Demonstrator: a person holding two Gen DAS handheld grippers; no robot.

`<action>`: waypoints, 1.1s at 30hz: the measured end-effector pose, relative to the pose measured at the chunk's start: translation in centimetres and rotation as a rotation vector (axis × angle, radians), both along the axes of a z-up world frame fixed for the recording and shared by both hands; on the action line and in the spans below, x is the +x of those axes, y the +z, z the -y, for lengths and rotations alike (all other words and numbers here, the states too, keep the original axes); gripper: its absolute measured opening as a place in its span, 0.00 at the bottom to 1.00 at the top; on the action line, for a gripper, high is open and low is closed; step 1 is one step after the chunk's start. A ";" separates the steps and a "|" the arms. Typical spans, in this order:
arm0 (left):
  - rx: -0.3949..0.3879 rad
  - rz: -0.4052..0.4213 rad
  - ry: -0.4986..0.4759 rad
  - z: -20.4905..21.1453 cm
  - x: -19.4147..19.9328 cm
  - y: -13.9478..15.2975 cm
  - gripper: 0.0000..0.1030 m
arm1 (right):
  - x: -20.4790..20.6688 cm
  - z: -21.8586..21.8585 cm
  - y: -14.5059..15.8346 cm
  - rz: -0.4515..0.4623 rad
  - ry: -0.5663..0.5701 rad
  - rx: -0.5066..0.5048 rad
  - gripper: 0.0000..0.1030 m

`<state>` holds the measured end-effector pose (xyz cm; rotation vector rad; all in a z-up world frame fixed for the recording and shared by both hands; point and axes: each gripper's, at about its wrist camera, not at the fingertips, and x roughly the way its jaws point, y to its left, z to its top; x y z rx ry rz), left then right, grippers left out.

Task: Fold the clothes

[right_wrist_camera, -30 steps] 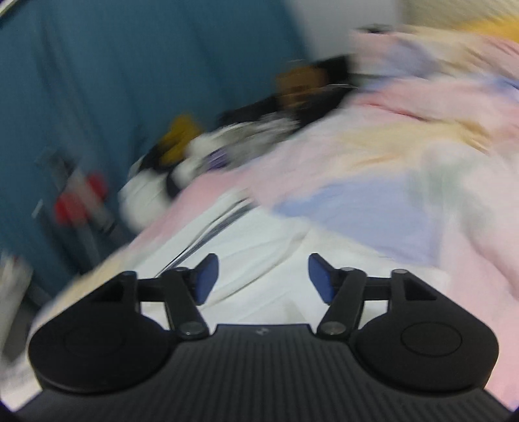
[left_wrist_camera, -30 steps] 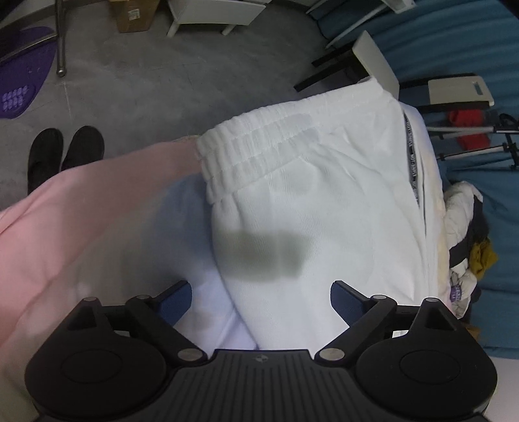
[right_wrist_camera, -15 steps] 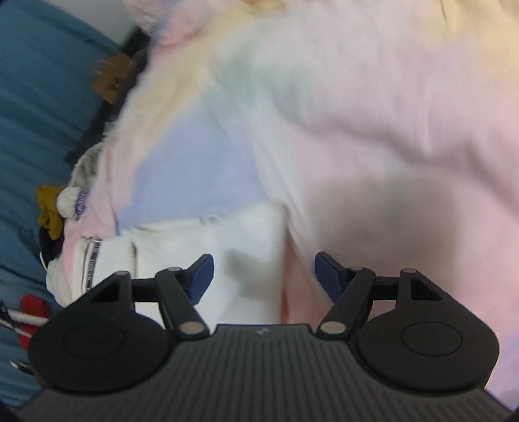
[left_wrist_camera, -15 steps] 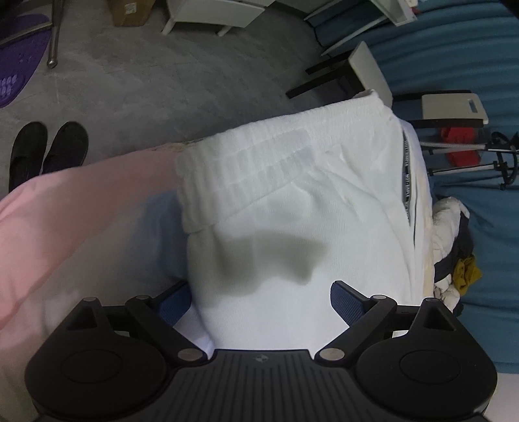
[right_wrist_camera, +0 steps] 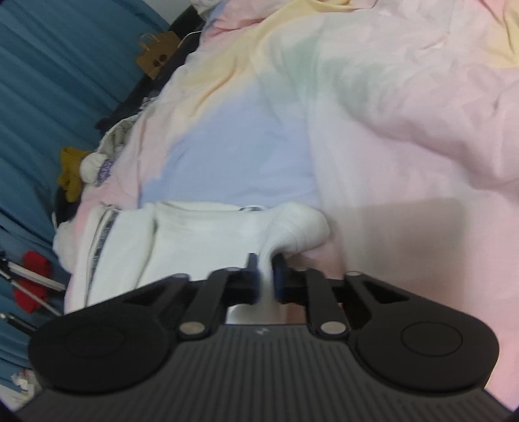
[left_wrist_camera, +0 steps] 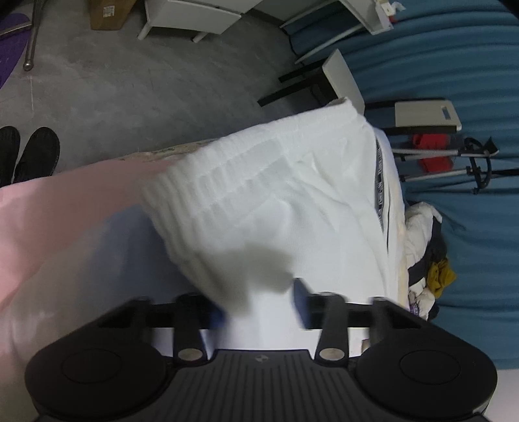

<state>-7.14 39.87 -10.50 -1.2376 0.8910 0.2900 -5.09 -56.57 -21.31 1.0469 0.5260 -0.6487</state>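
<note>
White pants [left_wrist_camera: 292,201] with a ribbed elastic waistband and a lettered side stripe lie on a pastel bedsheet [left_wrist_camera: 65,227]. In the left wrist view my left gripper [left_wrist_camera: 259,308] sits over the near edge by the waistband. Its jaws are closing, and bunched white cloth fills the gap between the blue pads. In the right wrist view the white pants [right_wrist_camera: 194,233] lie flat on the bedsheet [right_wrist_camera: 405,130]. My right gripper [right_wrist_camera: 265,276] is shut on a lifted, rolled fold of ribbed cloth at the pants' corner.
A heap of other clothes [left_wrist_camera: 428,259] lies at the bed's edge against a blue curtain [left_wrist_camera: 470,65]. Beyond the bed is grey floor with black shoes [left_wrist_camera: 32,155], a tripod [left_wrist_camera: 454,162], white furniture [left_wrist_camera: 188,16] and a cardboard box [left_wrist_camera: 107,13].
The left jaws have drawn in from wide apart onto the pants' edge. The right gripper rolled, came down to the pants' corner and closed on a fold of it.
</note>
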 end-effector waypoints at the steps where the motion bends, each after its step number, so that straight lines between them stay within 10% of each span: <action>1: -0.005 -0.002 0.000 -0.1 -0.2 -0.3 0.13 | -0.4 0.1 0.2 0.017 -0.016 -0.003 0.07; 11: 0.042 0.315 0.013 -1.2 -3.3 6.4 0.04 | -1.9 -1.7 8.0 0.215 -0.080 -0.149 0.05; 21: 0.054 0.367 0.094 -0.1 10.7 10.3 0.05 | 15.8 -0.4 15.5 0.233 0.058 -0.257 0.05; 33: 0.215 0.148 0.127 1.3 38.5 3.2 0.05 | 39.2 -1.8 3.1 -0.012 0.172 -0.331 0.05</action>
